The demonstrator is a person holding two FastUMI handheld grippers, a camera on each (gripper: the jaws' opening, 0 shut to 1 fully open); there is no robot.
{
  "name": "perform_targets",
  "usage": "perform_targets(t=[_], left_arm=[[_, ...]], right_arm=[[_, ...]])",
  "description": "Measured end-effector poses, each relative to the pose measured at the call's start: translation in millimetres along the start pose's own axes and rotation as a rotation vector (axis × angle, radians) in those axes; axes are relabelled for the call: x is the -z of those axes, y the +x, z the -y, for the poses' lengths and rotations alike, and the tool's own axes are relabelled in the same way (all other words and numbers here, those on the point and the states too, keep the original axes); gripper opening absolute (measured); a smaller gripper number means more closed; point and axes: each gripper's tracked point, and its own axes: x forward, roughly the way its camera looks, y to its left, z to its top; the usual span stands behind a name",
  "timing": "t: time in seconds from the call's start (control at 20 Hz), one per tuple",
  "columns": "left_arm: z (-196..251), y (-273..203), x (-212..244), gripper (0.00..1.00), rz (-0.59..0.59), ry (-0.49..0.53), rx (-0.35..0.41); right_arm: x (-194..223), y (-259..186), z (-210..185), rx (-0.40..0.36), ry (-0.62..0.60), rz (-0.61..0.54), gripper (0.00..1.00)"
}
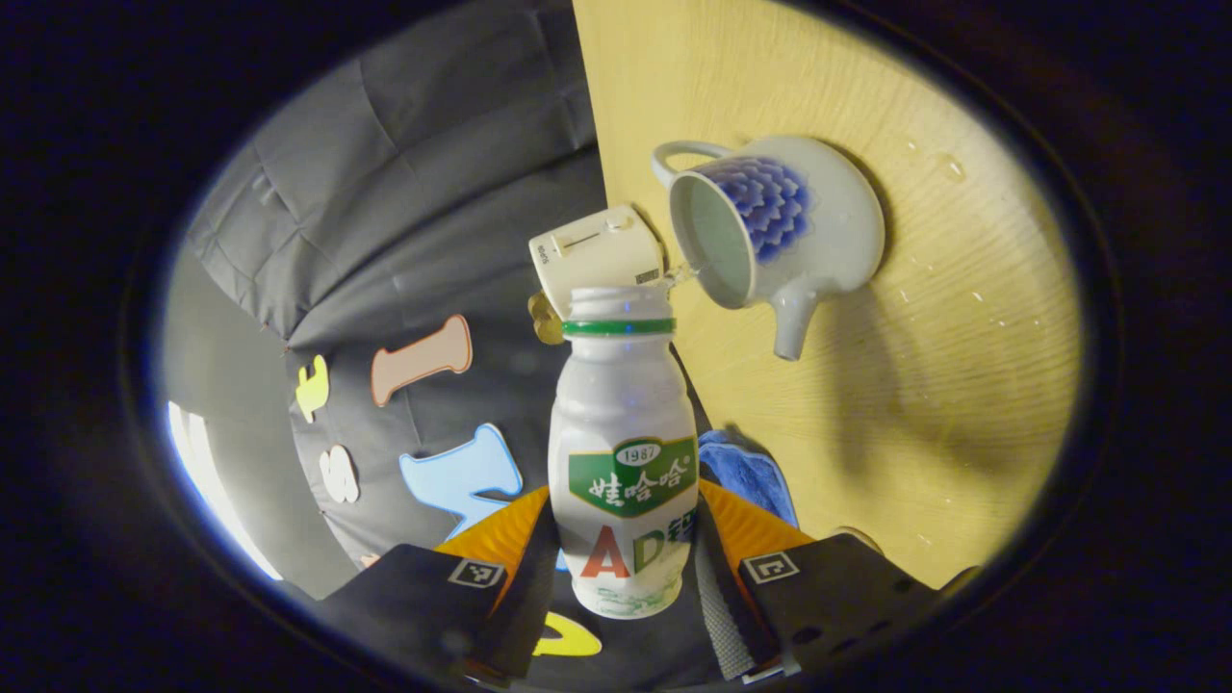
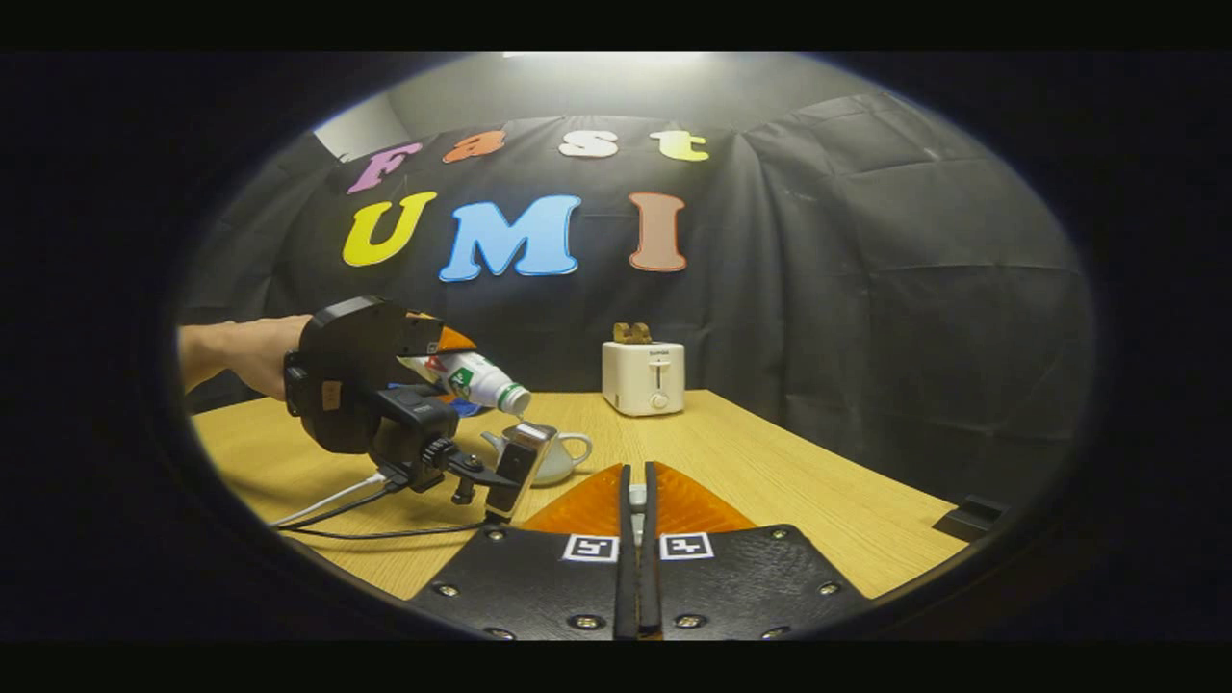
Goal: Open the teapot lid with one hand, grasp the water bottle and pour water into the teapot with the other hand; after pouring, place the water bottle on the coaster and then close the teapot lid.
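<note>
- In the left gripper view, we saw the left gripper (image 1: 626,568) clenched on one water bottle (image 1: 624,452), its open mouth tipped toward the one lidless teapot (image 1: 780,231) on the desk (image 1: 962,385).
- The right gripper view gave us the right gripper (image 2: 636,539), fingers pressed together around something small we could not identify.
- Farther off, near the desk's back edge, stood one toaster (image 2: 643,377).
</note>
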Motion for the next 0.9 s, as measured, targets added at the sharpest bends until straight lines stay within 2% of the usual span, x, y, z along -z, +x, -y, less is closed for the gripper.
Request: perform_targets(t=[0.05,0.25,0.3,0.35,0.9], left_arm=[[-0.2,0.1,-0.6,0.75,0.002,0.007,-0.004],[-3.1,-0.7,-2.1,0.75,0.002,0.04,-0.012],[-3.2,-1.5,-1.7,0.8,0.001,0.049,-0.009],[-3.4,-0.9,-2.2,0.75,0.002,0.051,-0.008],[-6.2,-2.1,-1.2,0.75,0.0,0.082,-0.011]], right_arm=[[0.3,0.5,0.8,0.001,0.001,0.0,0.01],[2.7,0.3,1.3,-0.002,0.01,-0.012,0.01],[1.2,-0.5,0.5,-0.006,0.015,-0.01,0.01],[1.1,-0.8,0.9,-0.005,0.012,-0.007,0.01],[4.0,-2.3,3.2,-0.007,0.022,-0.015,0.01]])
